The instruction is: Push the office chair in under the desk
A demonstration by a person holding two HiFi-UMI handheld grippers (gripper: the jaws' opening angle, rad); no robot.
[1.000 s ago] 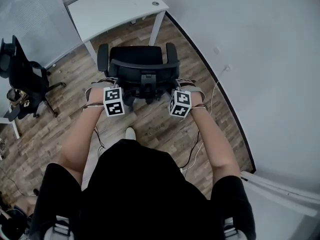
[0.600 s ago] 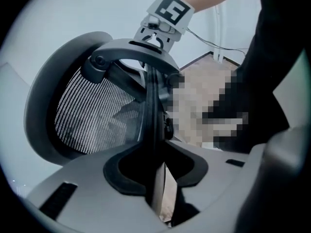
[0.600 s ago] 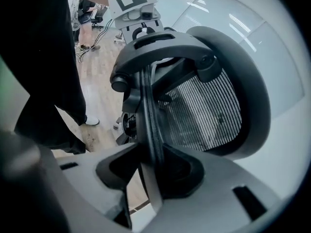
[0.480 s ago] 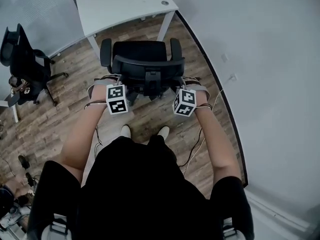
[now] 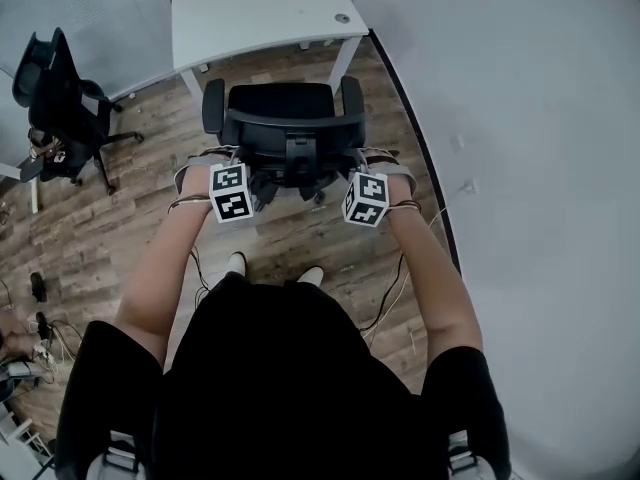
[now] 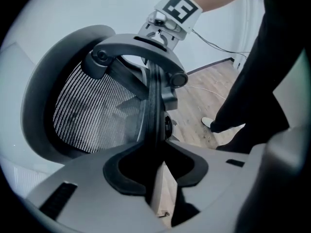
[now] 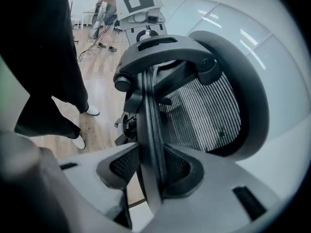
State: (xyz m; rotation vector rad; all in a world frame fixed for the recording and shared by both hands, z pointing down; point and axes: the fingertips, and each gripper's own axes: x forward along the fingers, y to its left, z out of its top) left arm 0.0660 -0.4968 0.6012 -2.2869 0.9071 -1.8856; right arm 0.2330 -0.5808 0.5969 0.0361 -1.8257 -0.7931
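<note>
The black office chair (image 5: 283,103) stands facing the white desk (image 5: 260,13), its seat front close to the desk's edge. My left gripper (image 5: 218,163) is shut on the left rim of the mesh backrest (image 5: 290,128). My right gripper (image 5: 368,163) is shut on the right rim. In the left gripper view the jaws of the left gripper (image 6: 156,152) pinch the backrest frame (image 6: 154,96), and the right gripper's marker cube (image 6: 178,7) shows beyond it. In the right gripper view the right gripper (image 7: 150,171) clamps the frame (image 7: 148,106) edge-on.
A grey wall (image 5: 520,118) runs along the right, close to the chair and the desk leg (image 5: 345,63). A second black chair (image 5: 60,93) stands at the left. Cables (image 5: 392,293) trail over the wood floor by my feet (image 5: 237,264).
The chair has rolled toward the desk with both grippers still clamped on its backrest. The person has stepped forward behind it, and the desk sits nearer in the head view.
</note>
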